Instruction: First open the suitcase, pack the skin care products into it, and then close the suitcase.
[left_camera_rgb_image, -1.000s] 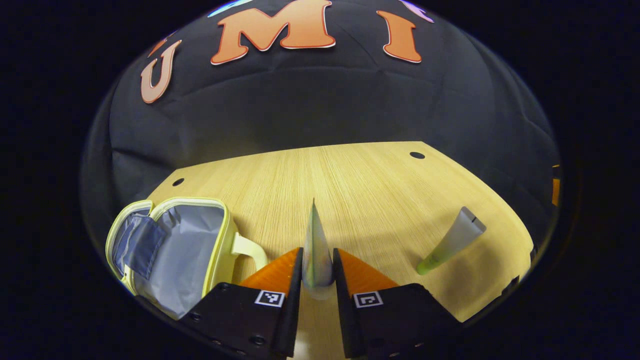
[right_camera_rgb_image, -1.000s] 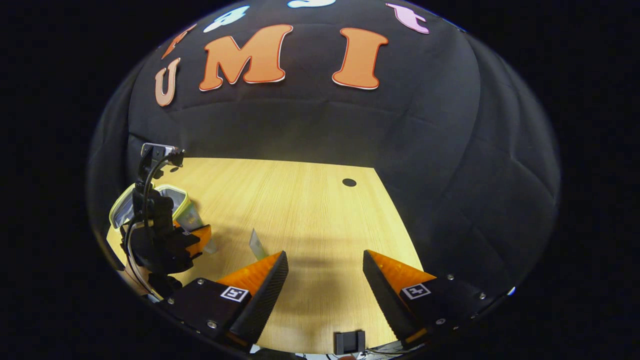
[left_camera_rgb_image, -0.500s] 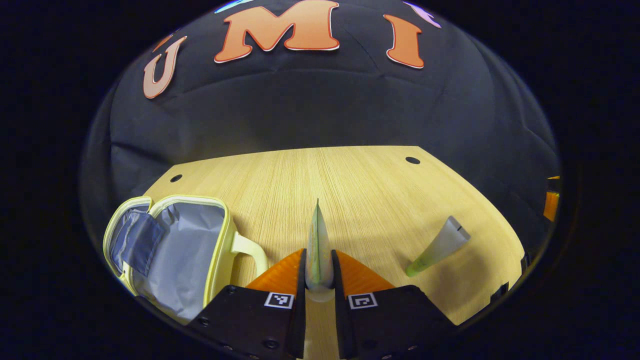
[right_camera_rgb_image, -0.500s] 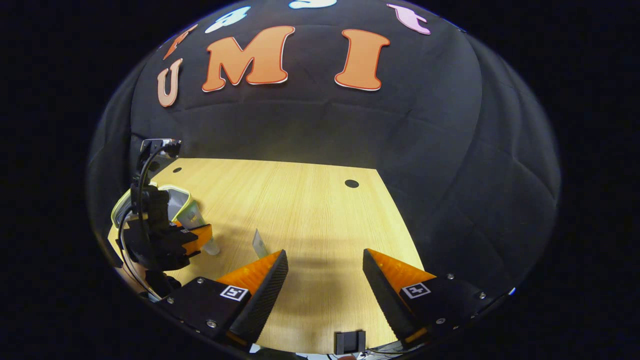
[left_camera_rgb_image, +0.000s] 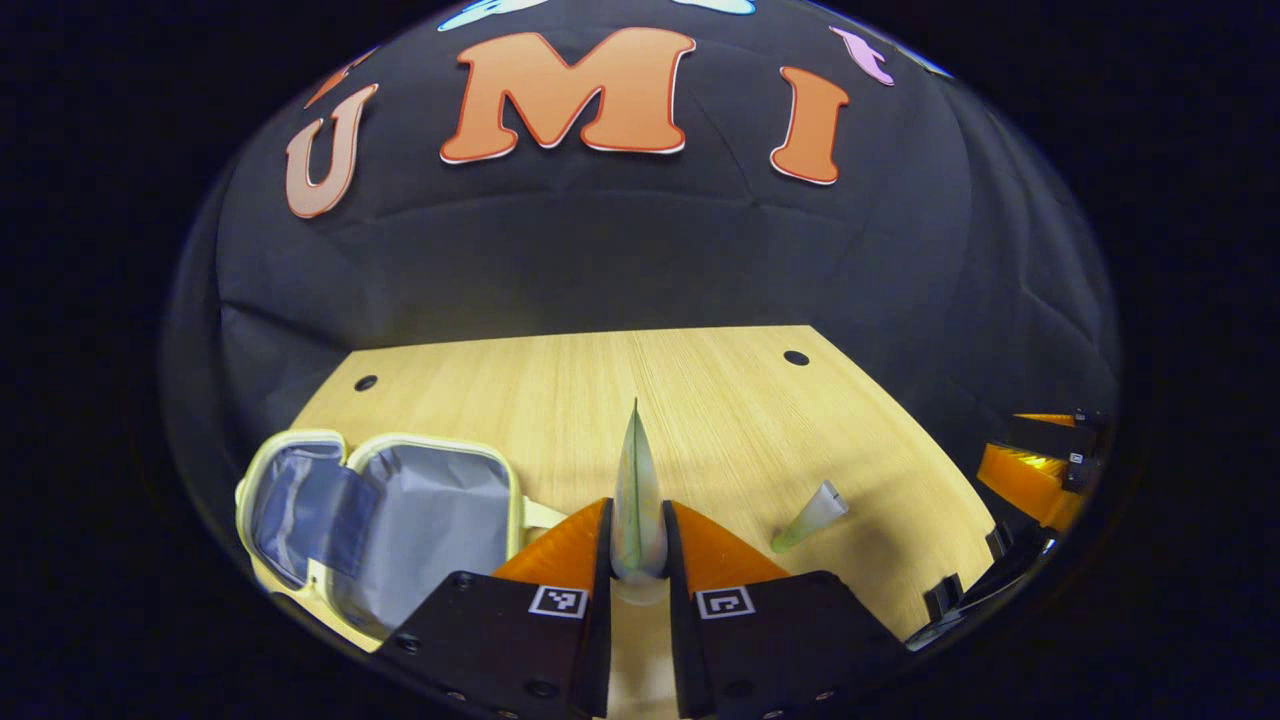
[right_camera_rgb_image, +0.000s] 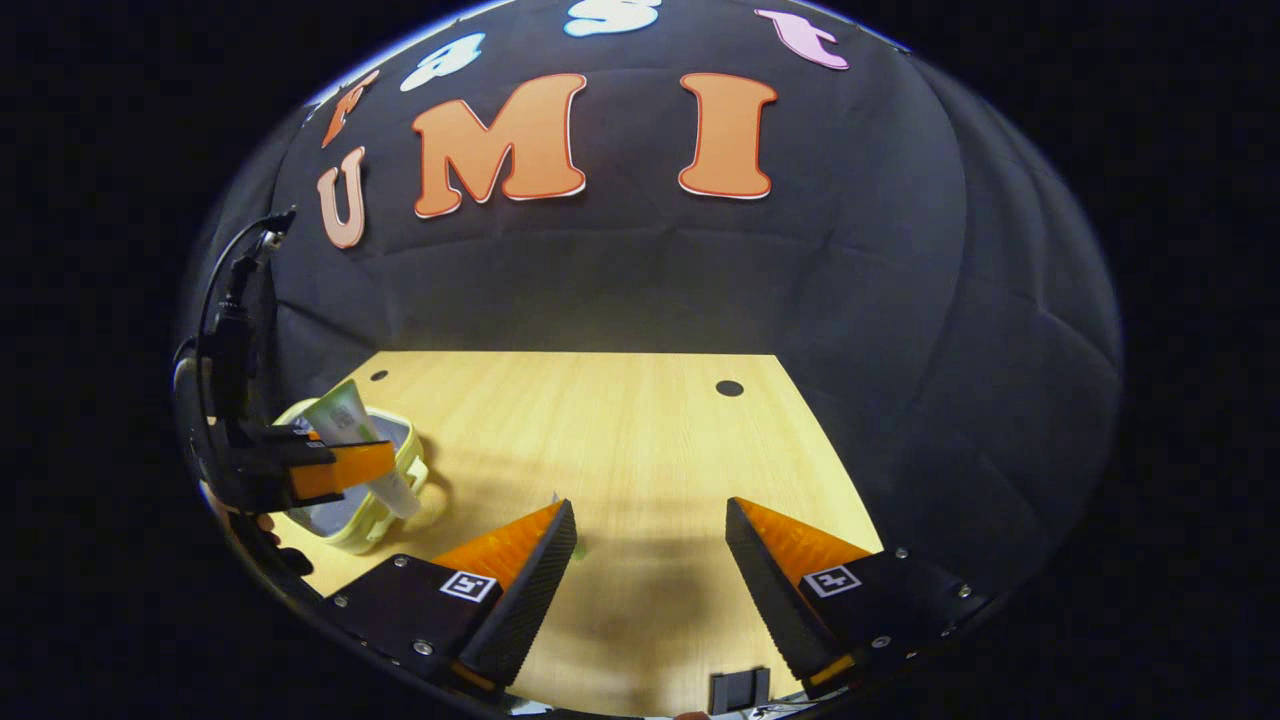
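My left gripper (left_camera_rgb_image: 637, 508) is shut on a pale green tube (left_camera_rgb_image: 636, 470), seen edge-on between the orange fingers. The yellow suitcase (left_camera_rgb_image: 515, 495) lies open on the table to the lower left, its grey lining showing. A second green tube (left_camera_rgb_image: 812, 515) lies on the table to the right. In the right gripper view, the left gripper (right_camera_rgb_image: 330, 468) holds its tube (right_camera_rgb_image: 340, 415) tilted, white cap down, just above the open suitcase (right_camera_rgb_image: 375, 530). My right gripper (right_camera_rgb_image: 650, 545) stands open over bare table with nothing between its fingers.
The wooden table (left_camera_rgb_image: 700, 400) has small dark holes near its far corners and ends at the black cloth wall. The right gripper (left_camera_rgb_image: 1030, 470) shows at the table's right edge. A hand (right_camera_rgb_image: 265, 525) holds the left gripper, with a cable above it.
The left gripper has risen with its tube and shifted left toward the open suitcase. The second tube now looks farther off, and the right gripper has drawn back a little.
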